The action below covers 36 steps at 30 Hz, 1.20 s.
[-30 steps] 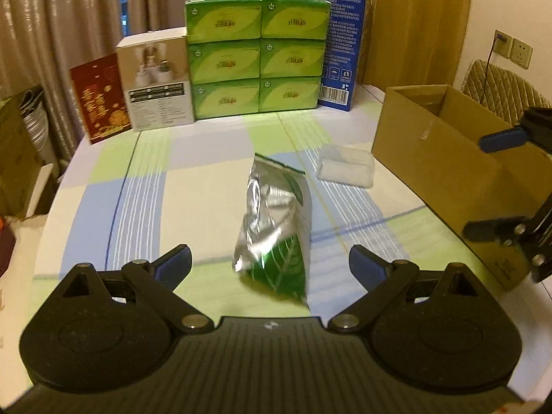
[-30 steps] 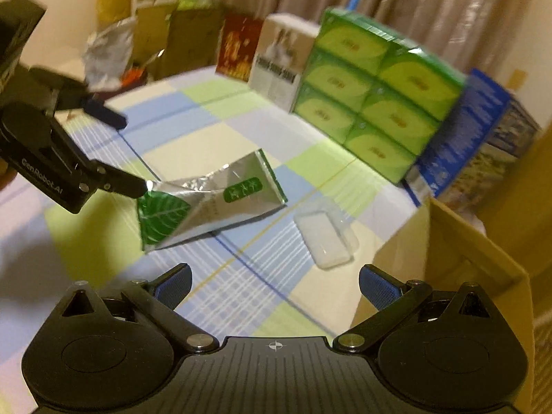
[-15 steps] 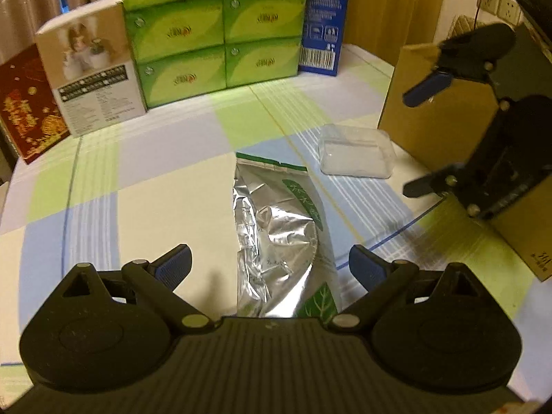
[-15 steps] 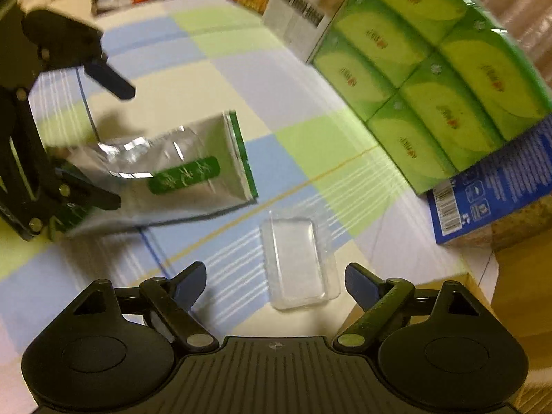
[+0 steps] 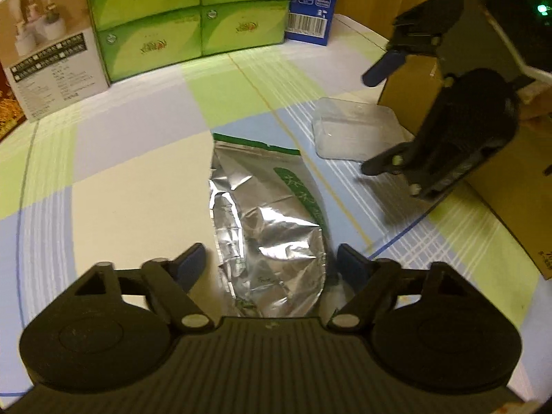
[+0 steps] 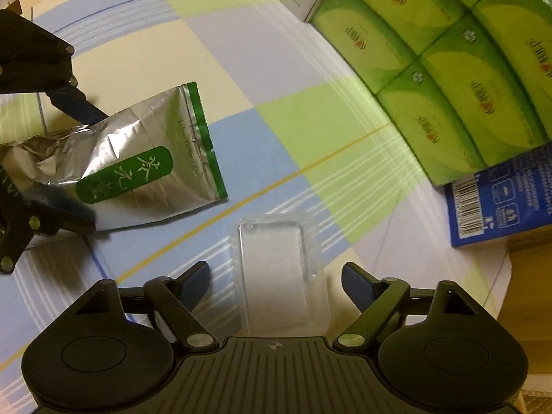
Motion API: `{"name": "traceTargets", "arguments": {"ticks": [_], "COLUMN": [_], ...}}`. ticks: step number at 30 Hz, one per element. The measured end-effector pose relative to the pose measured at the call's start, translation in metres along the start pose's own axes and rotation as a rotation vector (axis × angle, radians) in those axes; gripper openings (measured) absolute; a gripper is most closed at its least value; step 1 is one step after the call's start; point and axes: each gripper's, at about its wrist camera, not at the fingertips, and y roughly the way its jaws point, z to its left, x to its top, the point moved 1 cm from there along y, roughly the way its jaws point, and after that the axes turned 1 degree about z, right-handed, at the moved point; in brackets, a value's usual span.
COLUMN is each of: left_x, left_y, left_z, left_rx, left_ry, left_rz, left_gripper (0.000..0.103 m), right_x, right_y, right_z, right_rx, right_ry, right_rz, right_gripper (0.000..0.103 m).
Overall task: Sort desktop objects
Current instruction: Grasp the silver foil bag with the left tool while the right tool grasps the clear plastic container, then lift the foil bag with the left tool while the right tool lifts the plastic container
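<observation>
Left gripper (image 5: 270, 264) closing, fingers astride the near end of the silver-green foil pouch (image 5: 265, 214), pads not yet pressing it. Right gripper (image 6: 276, 281) closing too, straddling the clear plastic case (image 6: 276, 276), still untouched. Both lie flat on the checked tablecloth (image 5: 138, 158), case at 2 o'clock from pouch, beside the cardboard box (image 5: 510, 200); green tissue packs (image 5: 193, 17) at 12.
</observation>
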Motion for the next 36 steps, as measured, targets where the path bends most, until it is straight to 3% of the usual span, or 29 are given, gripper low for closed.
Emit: {"name": "traceTargets", "arguments": {"ticks": [4,6,11,18,21,27,32,34,36], "left_x": [0.001,0.001,-0.004,-0.03,-0.052,-0.113,-0.154,-0.167,-0.176], "left_y": [0.001,0.0,-0.006,-0.025,-0.039,-0.077,-0.103,-0.109,-0.112], "left_z": [-0.003,-0.003,-0.008,-0.026,-0.044,-0.096,-0.14,-0.157,-0.166], "left_rx": [-0.014,-0.028,-0.013,0.025,0.016,0.015,0.008,0.003,0.008], "left_ry": [0.023,0.02,0.025,-0.01,-0.043,-0.104,-0.201,-0.217,-0.247], "left_rz": [0.008,0.006,0.009,0.037,0.048,0.035,0.015,0.005,-0.011], "left_gripper": [0.064,0.056,0.05,0.047,0.047,0.047,0.046,0.047,0.048], "right_x": [0.001,0.002,-0.008,-0.052,-0.083,-0.162,-0.201,-0.214,-0.224], "right_y": [0.007,0.006,-0.003,-0.045,-0.063,-0.096,-0.116,-0.122,-0.127], "right_z": [-0.006,-0.01,0.002,0.043,0.081,0.14,0.172,0.179,0.185], "right_rx": [0.03,0.052,0.052,0.13,0.129,0.158,0.189,0.203,0.184], "right_ry": [0.042,0.081,0.127,0.34,0.358,0.553,0.654,0.689,0.697], "right_rz": [0.01,0.011,0.041,0.004,-0.013,-0.06,-0.117,-0.148,-0.177], "right_gripper": [0.072,0.057,0.057,0.057,0.057,0.056,0.056,0.058,0.071]}}
